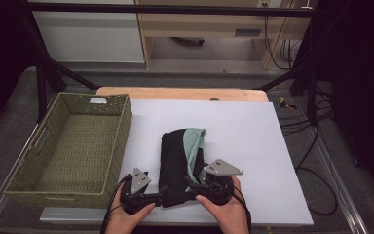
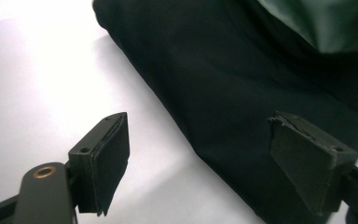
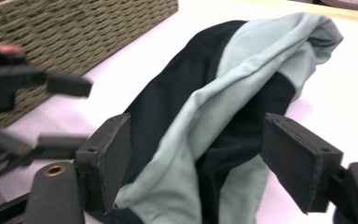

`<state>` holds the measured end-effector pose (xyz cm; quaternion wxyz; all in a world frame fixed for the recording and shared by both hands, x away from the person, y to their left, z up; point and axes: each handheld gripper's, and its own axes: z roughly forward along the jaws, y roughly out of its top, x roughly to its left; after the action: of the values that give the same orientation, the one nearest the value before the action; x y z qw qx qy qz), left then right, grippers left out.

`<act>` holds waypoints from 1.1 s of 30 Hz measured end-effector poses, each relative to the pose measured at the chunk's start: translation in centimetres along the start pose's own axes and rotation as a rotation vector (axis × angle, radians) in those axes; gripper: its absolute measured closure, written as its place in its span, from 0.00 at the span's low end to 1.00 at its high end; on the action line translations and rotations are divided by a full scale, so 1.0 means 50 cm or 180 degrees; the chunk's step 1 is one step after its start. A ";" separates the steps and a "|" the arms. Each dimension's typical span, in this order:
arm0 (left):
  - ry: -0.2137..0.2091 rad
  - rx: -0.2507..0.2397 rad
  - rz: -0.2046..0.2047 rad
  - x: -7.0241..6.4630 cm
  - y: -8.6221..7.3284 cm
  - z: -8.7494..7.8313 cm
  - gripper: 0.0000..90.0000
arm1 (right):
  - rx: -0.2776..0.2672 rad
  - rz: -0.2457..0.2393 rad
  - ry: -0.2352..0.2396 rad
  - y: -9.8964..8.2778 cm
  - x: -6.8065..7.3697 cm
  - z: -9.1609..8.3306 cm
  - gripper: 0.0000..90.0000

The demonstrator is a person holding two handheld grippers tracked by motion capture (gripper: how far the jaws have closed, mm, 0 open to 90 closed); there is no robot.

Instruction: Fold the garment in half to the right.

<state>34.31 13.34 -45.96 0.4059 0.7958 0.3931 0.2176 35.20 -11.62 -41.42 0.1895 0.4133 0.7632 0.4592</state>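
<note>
With the folded black and mint-green cloth bundle (image 1: 181, 163) lying mid-desk beside the green woven basket (image 1: 73, 146), I'd slide both released grippers, left (image 1: 158, 197) and right (image 1: 191, 185), jaws agape, deep under its near edge before clenching.

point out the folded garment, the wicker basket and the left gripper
folded garment (image 1: 175, 161), high view, on its black middle.
wicker basket (image 1: 119, 141), high view, on its right wall.
left gripper (image 2: 198, 161), left gripper view, midway between its open fingertips.
</note>
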 end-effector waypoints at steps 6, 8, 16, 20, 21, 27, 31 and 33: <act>-0.0038 0.0061 0.0025 -0.009 -0.009 0.006 0.23 | 0.0076 0.0003 0.0004 0.029 -0.009 0.014 0.44; -0.0049 0.0069 0.0030 -0.011 -0.010 0.008 0.23 | 0.0132 -0.0066 0.0024 0.039 0.000 0.025 0.47; -0.0096 0.0088 0.0086 -0.020 -0.013 0.010 0.23 | 0.0379 -0.0246 -0.0028 0.046 -0.006 0.048 0.81; -0.0095 0.0095 0.0093 -0.021 -0.012 0.009 0.23 | 0.0334 -0.0191 -0.0050 0.034 -0.027 0.027 0.96; -0.0090 0.0091 0.0095 -0.021 -0.011 0.008 0.23 | 0.0320 -0.0186 -0.0053 0.028 -0.036 0.019 0.97; -0.0132 0.0112 0.0128 -0.027 -0.018 0.006 0.23 | 0.0270 0.0008 -0.0060 -0.016 -0.083 -0.002 0.97; -0.0218 0.0150 0.0091 -0.036 -0.026 0.013 0.26 | 0.0219 0.0052 -0.0008 -0.038 -0.107 -0.007 0.97; -0.0246 0.0135 0.0120 -0.044 -0.025 0.014 0.28 | 0.0209 0.0113 0.0065 -0.047 -0.117 -0.002 0.97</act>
<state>32.91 11.70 -47.43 0.3996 0.8193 0.3666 0.1859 37.51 -16.95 -43.92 0.1599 0.4280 0.7723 0.4413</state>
